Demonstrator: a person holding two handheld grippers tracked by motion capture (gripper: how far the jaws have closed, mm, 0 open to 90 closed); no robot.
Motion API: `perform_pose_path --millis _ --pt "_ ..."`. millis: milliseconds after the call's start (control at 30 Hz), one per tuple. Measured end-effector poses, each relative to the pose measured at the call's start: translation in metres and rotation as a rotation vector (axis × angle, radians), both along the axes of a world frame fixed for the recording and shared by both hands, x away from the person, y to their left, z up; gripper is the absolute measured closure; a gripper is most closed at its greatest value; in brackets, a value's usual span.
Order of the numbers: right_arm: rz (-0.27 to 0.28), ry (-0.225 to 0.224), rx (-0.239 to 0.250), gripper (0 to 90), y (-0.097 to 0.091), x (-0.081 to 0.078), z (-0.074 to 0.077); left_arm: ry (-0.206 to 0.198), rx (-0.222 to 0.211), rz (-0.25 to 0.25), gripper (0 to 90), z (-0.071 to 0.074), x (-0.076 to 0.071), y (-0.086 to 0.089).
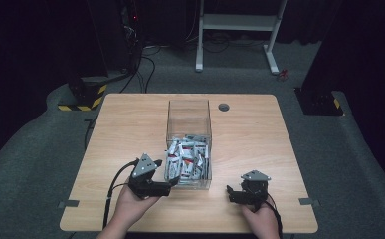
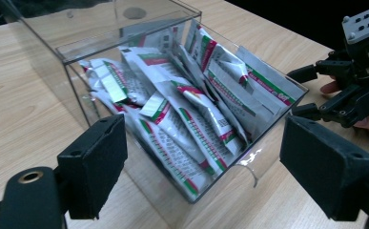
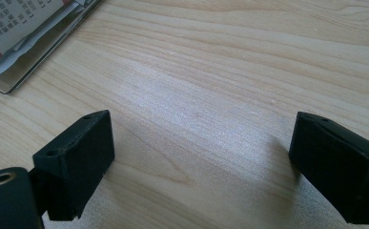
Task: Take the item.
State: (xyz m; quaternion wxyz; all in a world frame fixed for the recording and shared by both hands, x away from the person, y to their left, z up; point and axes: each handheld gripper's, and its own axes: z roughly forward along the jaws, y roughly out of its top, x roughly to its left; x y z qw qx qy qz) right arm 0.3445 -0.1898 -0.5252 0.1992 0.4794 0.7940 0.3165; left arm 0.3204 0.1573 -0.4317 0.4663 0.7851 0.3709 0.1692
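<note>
Clear acrylic: the transparent box (image 1: 189,144) stands mid-worktop, its long axis running away from the person, open at the top.
Contents: white sachets (image 2: 191,114) with red and green print, heaped loosely in the near half of the box; the far half looks bare.
Left claw (image 1: 172,182): released, jaws wide apart, holding nothing, tips at the box's near left corner; in the left gripper view the near wall and the sachets sit squarely between the jaws.
Right claw (image 1: 228,193): also released and bare, resting low over plain wood, just off the box's near right corner (image 3: 10,83).
Key relation: the sachets lie ahead of and slightly right of the left claw, behind the wall, so reaching them probably means rising over the rim and coming down from above.
Nearer hand: the left.
Surface: pale wood-grain worktop (image 1: 249,134), with a round cable port (image 1: 224,107) behind the box.
Room: dark, grey carpet, a white frame (image 1: 240,22) beyond, hazard-striped bases (image 1: 83,97) at the sides.
</note>
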Motion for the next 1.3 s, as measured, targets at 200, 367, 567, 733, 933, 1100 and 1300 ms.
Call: perform_pose_path --millis 200,367,567,733,933,1100,1300 --pt "0.001 0.000 0.001 7.8 0.000 0.000 0.000 -0.002 0.005 -0.010 18.4 0.001 0.003 -0.008" --pt "0.001 0.000 0.001 7.9 0.000 0.000 0.000 0.003 0.018 -0.030 20.6 0.000 0.006 -0.017" --pt "0.002 0.000 0.001 7.9 0.000 0.000 0.000 0.017 0.025 -0.042 22.5 -0.003 0.009 -0.024" --pt "0.004 0.000 0.001 7.9 0.000 0.000 0.000 0.022 0.041 -0.040 24.0 -0.004 0.011 -0.029" --pt "0.008 -0.002 -0.001 7.9 0.000 0.000 0.000 0.027 0.069 -0.034 29.5 -0.007 0.015 -0.039" --pt "0.009 -0.001 -0.001 7.9 0.000 0.000 0.000 0.033 0.075 -0.011 40.5 -0.009 0.018 -0.040" --pt "0.010 -0.001 -0.001 7.9 0.000 0.000 0.000 0.047 0.085 0.005 55.6 -0.010 0.021 -0.041"
